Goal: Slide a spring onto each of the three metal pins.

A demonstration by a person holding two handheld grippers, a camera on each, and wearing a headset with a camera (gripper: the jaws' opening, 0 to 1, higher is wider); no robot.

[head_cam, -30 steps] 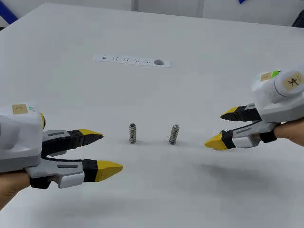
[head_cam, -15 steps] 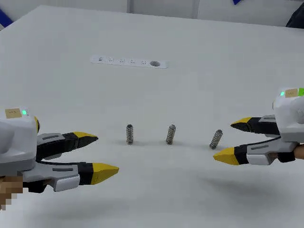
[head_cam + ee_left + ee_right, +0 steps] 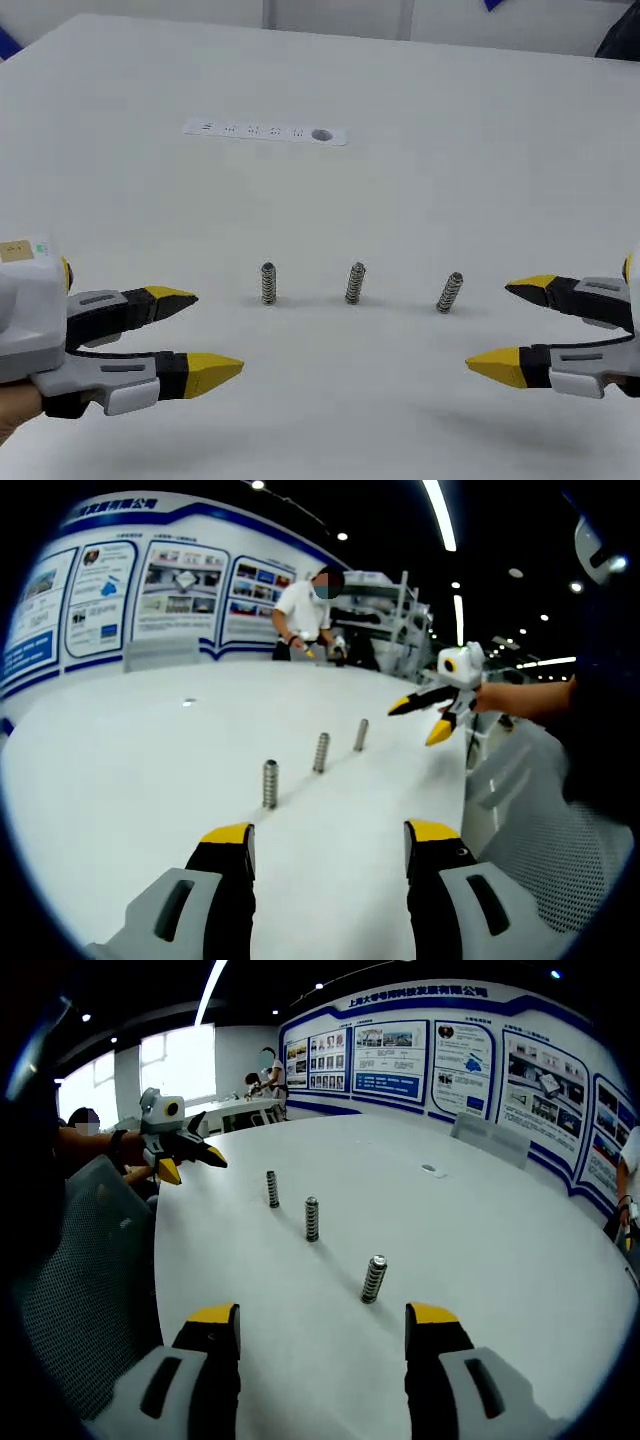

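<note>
Seems done, judging by three springs (image 3: 354, 283) standing upright in a row on the table (image 3: 420, 190), each apparently sleeving a pin, with left gripper (image 3: 215, 332) and right gripper (image 3: 490, 327) gaping wide, empty, well off to either side.

Springs (image 3: 353, 284) hid the pins (image 3: 377, 1260) below their tops. The right gripper (image 3: 488, 327) was cut off at the right edge, the left gripper (image 3: 219, 331) at the left. Markings on the strip (image 3: 265, 131) were too small to read

Three springs (image 3: 355, 283) stand on the table (image 3: 480, 150) in a row, 9 to 3 o'clock; a power strip (image 3: 265, 132) lies behind, at 11 o'clock.
</note>
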